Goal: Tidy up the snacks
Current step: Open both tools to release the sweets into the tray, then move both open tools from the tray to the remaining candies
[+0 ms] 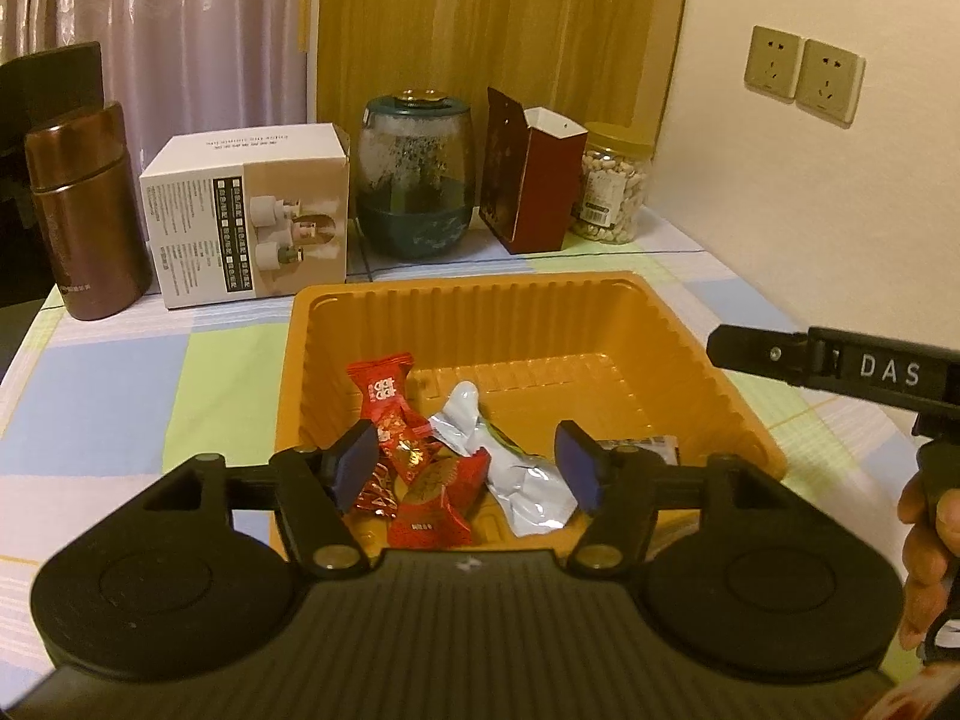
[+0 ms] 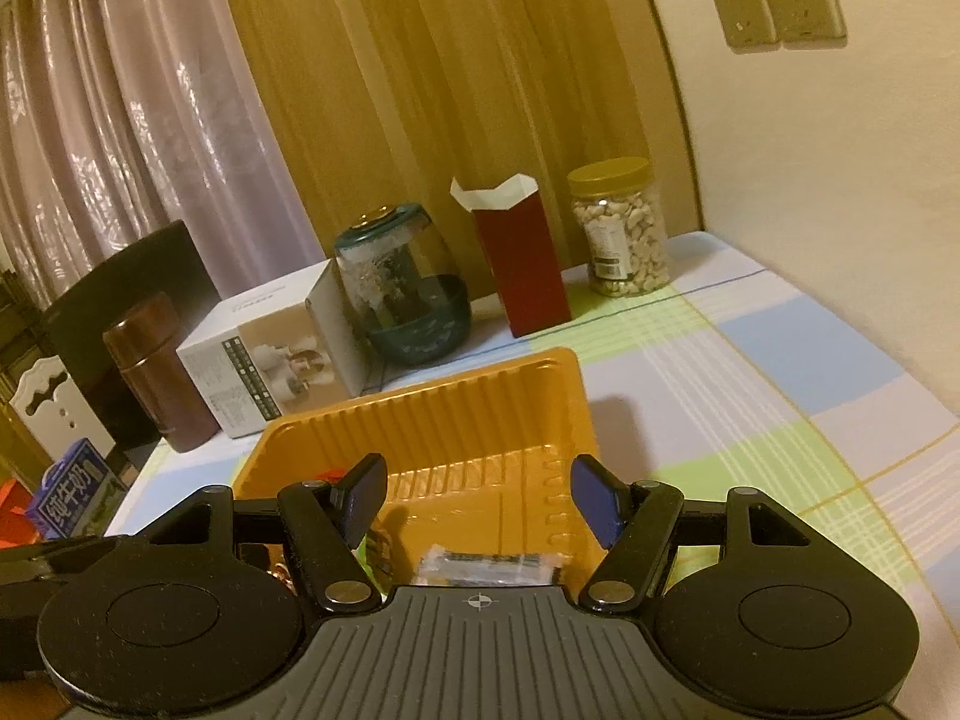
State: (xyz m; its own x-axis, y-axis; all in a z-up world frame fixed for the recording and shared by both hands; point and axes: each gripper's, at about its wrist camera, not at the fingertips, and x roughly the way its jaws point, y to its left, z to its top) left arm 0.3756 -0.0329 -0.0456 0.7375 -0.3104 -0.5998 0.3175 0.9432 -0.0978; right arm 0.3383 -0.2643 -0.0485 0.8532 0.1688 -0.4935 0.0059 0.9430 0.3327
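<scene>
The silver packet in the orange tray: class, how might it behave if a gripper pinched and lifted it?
The silver packet looks crumpled and thin, so probably floppy and light. Its shiny film may slip between pads. Lying flat, it is unlikely to roll.

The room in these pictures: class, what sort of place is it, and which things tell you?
Probably a room in a home. A table with a checked cloth stands against curtains, with wall sockets nearby, and household goods sit on it: a nut jar and a flask.
</scene>
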